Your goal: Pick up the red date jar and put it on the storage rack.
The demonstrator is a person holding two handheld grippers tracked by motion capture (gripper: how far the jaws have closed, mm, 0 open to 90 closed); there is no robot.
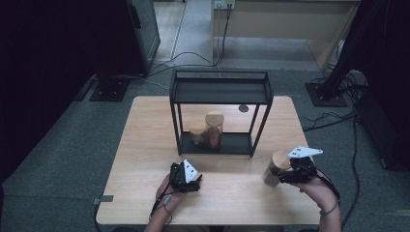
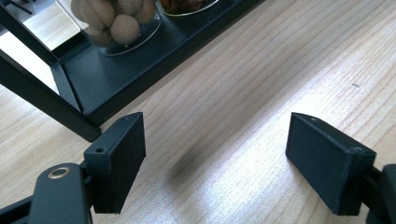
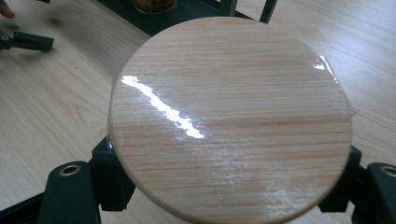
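High view looks down and forward over the whole table (image 1: pixel 145 145); both gripper views sit close above it, sharing the black shelf (image 1: pixel 220 92).

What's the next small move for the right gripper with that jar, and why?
Probably carry the wooden-lidded jar toward the black shelf and set it on the lower tray beside the two jars already there. The right gripper is shut on the jar near the table's right edge, apart from the shelf, and the tray has bare space to the right of those jars. The left gripper is open with nothing between its jaws.
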